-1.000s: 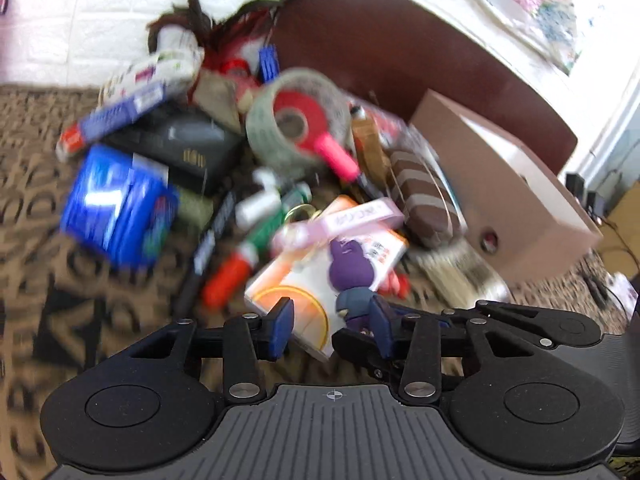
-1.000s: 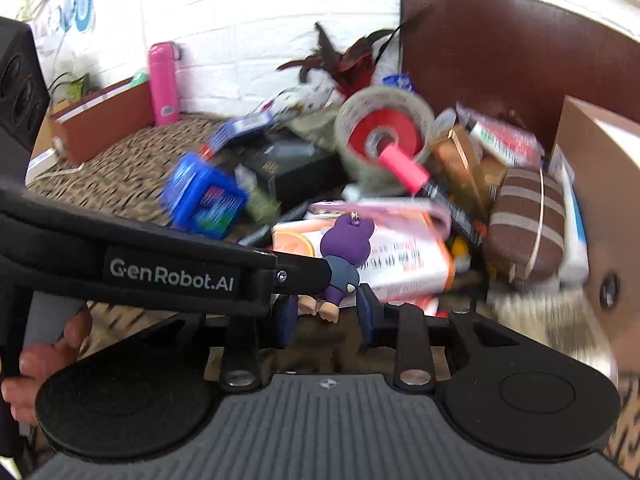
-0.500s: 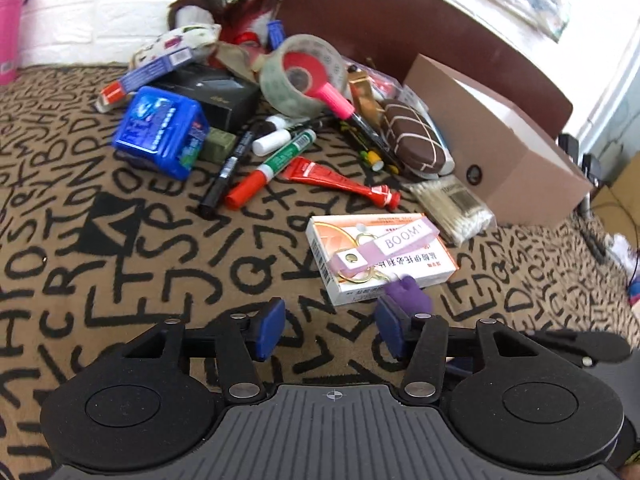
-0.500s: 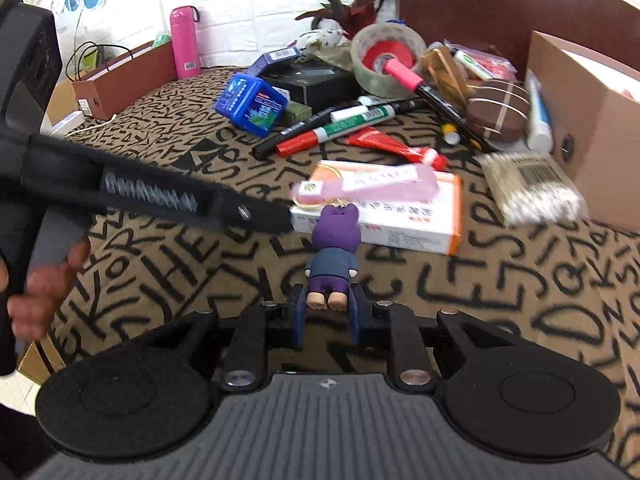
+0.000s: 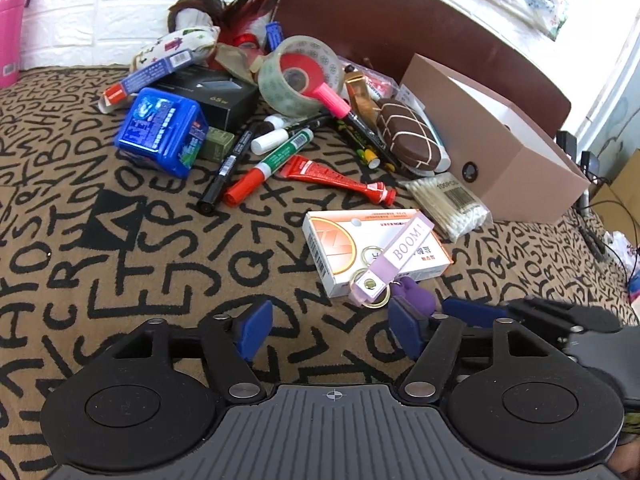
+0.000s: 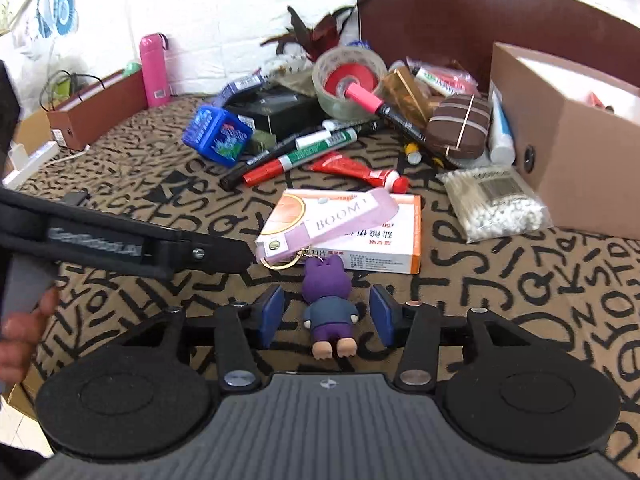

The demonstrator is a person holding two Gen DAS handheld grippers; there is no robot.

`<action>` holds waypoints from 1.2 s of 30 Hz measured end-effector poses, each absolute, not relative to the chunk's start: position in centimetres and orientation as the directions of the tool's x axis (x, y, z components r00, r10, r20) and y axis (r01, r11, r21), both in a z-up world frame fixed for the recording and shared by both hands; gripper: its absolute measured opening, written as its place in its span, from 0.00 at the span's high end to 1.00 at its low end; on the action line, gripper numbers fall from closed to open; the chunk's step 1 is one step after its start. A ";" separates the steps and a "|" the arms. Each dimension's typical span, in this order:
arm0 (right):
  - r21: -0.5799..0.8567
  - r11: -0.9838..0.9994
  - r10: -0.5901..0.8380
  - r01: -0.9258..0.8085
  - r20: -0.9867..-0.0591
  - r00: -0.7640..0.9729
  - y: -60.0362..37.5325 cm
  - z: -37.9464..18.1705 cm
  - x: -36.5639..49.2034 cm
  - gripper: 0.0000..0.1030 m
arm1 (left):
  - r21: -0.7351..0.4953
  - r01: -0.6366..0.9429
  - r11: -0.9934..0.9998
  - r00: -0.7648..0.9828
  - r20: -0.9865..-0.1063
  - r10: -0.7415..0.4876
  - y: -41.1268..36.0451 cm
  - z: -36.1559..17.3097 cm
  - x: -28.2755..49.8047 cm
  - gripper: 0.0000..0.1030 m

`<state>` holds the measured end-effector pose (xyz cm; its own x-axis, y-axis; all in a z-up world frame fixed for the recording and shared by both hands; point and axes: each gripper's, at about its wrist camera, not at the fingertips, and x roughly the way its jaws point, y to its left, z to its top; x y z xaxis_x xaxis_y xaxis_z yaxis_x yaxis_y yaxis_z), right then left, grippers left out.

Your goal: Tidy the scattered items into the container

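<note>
Both grippers hover over a brown cloth (image 6: 520,280) printed with black letters. The right gripper (image 6: 326,318) has its jaws spread, and the purple figure (image 6: 328,312) lies between them, touching neither. Its pink strap (image 6: 332,220) drapes over the orange box (image 6: 360,236) just ahead. The left gripper (image 5: 330,322) is open too, holding nothing. Far right of both stands the cardboard box (image 6: 568,140) (its top open), against a white brick wall (image 6: 200,8).

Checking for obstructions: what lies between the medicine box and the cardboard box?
Only the cotton swab bag, between medicine box and cardboard box; right wrist view shows it.
</note>
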<state>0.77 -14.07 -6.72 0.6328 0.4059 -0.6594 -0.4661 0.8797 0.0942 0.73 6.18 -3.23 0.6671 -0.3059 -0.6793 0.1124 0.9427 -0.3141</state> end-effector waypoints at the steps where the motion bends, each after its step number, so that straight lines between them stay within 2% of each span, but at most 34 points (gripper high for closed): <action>1: 0.095 0.885 0.396 -0.457 -0.670 0.628 -14.0 -7.1 1.0 0.50 | -0.315 0.107 0.943 0.668 -0.680 -0.303 6.3 -3.2 0.7 0.19; 5: 0.072 0.896 0.365 -0.437 -0.680 0.636 -14.7 -7.4 1.0 0.65 | -0.299 0.123 0.946 0.675 -0.674 -0.301 6.1 -3.0 1.4 0.16; 12: 0.073 0.954 0.257 -0.291 -0.697 0.669 -20.1 -7.2 1.3 0.65 | -0.207 0.292 0.934 0.693 -0.627 -0.356 3.5 -2.0 4.8 0.12; 17: 0.095 0.959 0.256 -0.268 -0.693 0.674 -21.0 -7.5 0.8 0.65 | -0.198 0.448 0.872 0.581 -0.677 -0.452 1.4 -2.8 8.2 0.10; 21: 0.078 0.961 0.244 -0.265 -0.685 0.686 -20.6 -7.7 0.8 0.63 | -0.106 0.476 0.873 0.602 -0.684 -0.411 0.6 -3.6 8.6 0.06; 24: 0.115 0.959 0.265 -0.257 -0.681 0.683 -21.1 -7.8 1.0 0.61 | -0.102 0.477 0.873 0.613 -0.674 -0.413 0.8 -3.9 8.6 0.04; 27: 0.130 0.958 0.274 -0.256 -0.678 0.682 -21.2 -7.8 1.2 0.53 | -0.086 0.478 0.874 0.627 -0.663 -0.408 1.2 -4.0 8.3 0.09; 29: 0.122 0.959 0.270 -0.257 -0.676 0.686 -20.8 -7.9 1.2 0.46 | -0.073 0.471 0.879 0.638 -0.660 -0.397 1.4 -3.9 7.9 0.24; 30: 0.113 0.959 0.267 -0.261 -0.677 0.686 -20.6 -7.9 1.2 0.43 | -0.077 0.467 0.881 0.639 -0.660 -0.396 1.5 -3.7 7.8 0.27; 32: 0.086 0.960 0.253 -0.267 -0.680 0.688 -20.1 -7.9 1.0 0.42 | -0.084 0.445 0.891 0.641 -0.665 -0.383 2.0 -3.5 7.2 0.40; 36: 0.078 0.953 0.262 -0.292 -0.693 0.671 -19.9 -7.7 0.6 0.41 | -0.091 0.395 0.914 0.635 -0.692 -0.343 2.5 -3.3 5.1 0.41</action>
